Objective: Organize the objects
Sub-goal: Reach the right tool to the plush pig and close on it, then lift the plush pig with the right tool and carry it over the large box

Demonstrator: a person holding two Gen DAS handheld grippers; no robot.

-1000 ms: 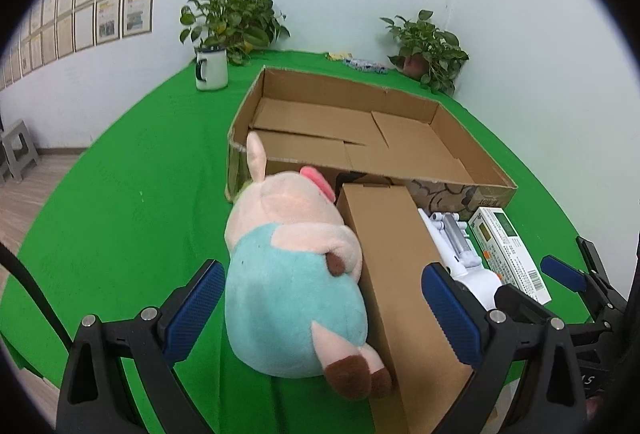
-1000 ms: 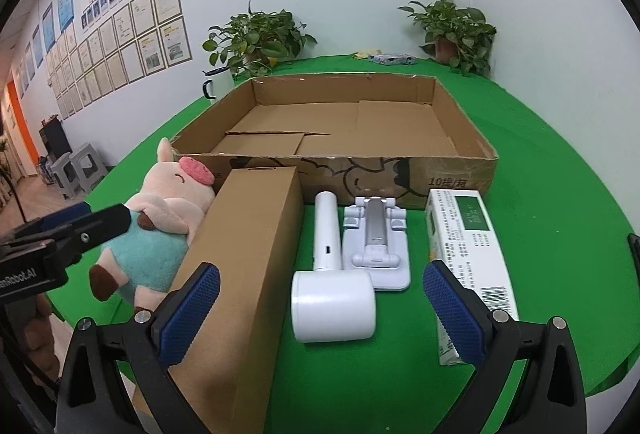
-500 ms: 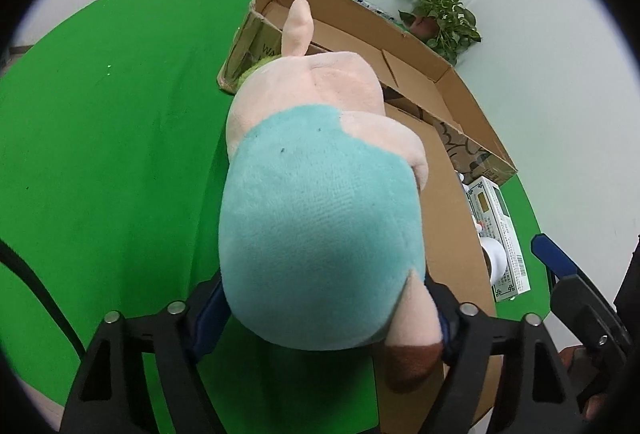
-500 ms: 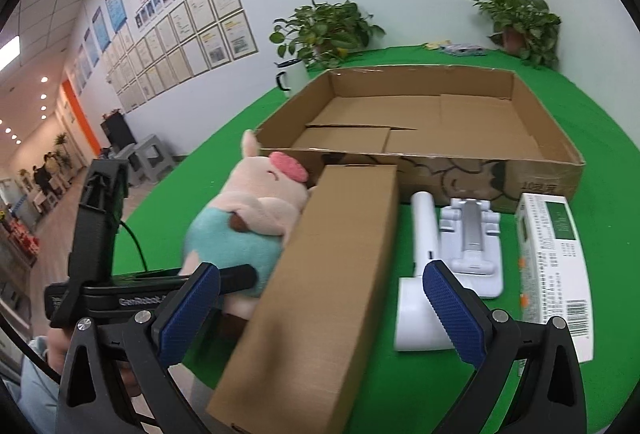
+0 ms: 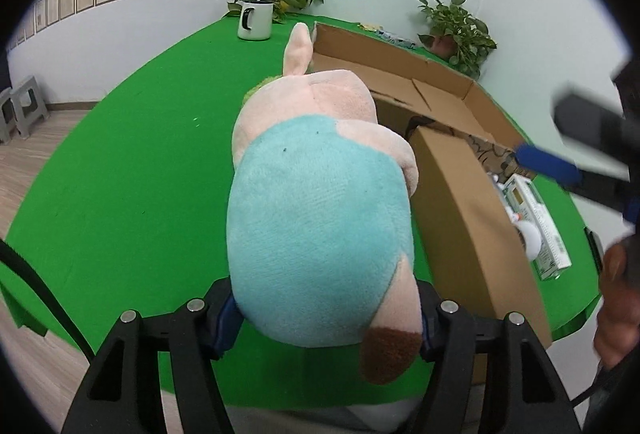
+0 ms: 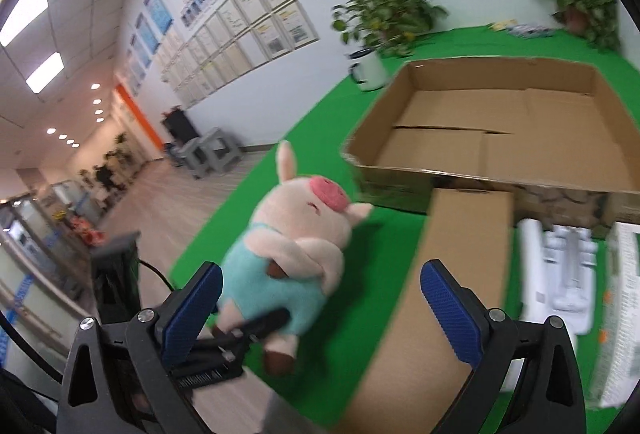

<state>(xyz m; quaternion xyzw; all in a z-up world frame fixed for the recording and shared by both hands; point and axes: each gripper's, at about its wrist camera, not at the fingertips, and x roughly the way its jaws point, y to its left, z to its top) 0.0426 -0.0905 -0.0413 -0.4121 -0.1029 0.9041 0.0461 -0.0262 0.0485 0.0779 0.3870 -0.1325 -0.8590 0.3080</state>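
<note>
Left claw [image 5: 326, 318] grips the plush pig [image 5: 320, 201] by its rump, just above the tabletop [image 5: 120, 173]; right claw [image 6: 320, 314] gapes wide, holding nothing. Carry the pig level toward the open carton [image 5: 436, 89] at 1 o'clock, clearing the near wall

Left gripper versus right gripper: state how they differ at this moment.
The left gripper is shut on the plush pig, its blue pads pressed into the teal body; the right gripper stands open and holds nothing. The left grips at the pig's rear; the right hangs over the long cardboard box and green table. Both have black frames and blue pads.
</note>
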